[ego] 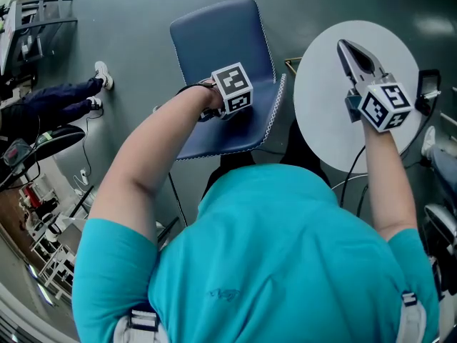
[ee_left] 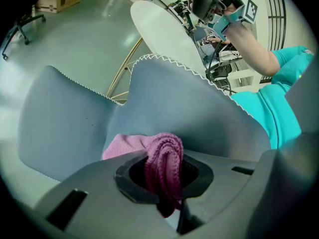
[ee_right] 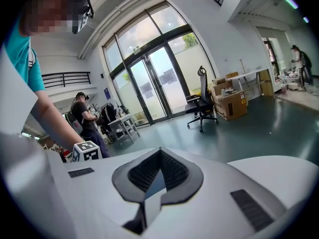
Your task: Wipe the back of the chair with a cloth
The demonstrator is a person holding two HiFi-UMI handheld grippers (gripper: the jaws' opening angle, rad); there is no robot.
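Note:
The blue chair (ego: 221,41) stands in front of me, its backrest (ego: 250,123) edged with white stitching. My left gripper (ee_left: 164,183) is shut on a folded pink cloth (ee_left: 162,156), which lies against the blue chair surface (ee_left: 199,113) just below the stitched edge. In the head view its marker cube (ego: 233,88) sits over the backrest and hides the jaws and cloth. My right gripper (ego: 344,48) hovers over the round white table (ego: 321,113), jaws closed together with nothing in them; the right gripper view shows the same shut gripper (ee_right: 159,156).
The white table (ee_left: 159,29) stands directly right of the chair. A seated person's legs (ego: 68,95) are at the far left, with racks and cables beyond. A black office chair (ee_right: 202,103), cardboard boxes (ee_right: 230,102) and a standing person (ee_right: 82,111) are across the room.

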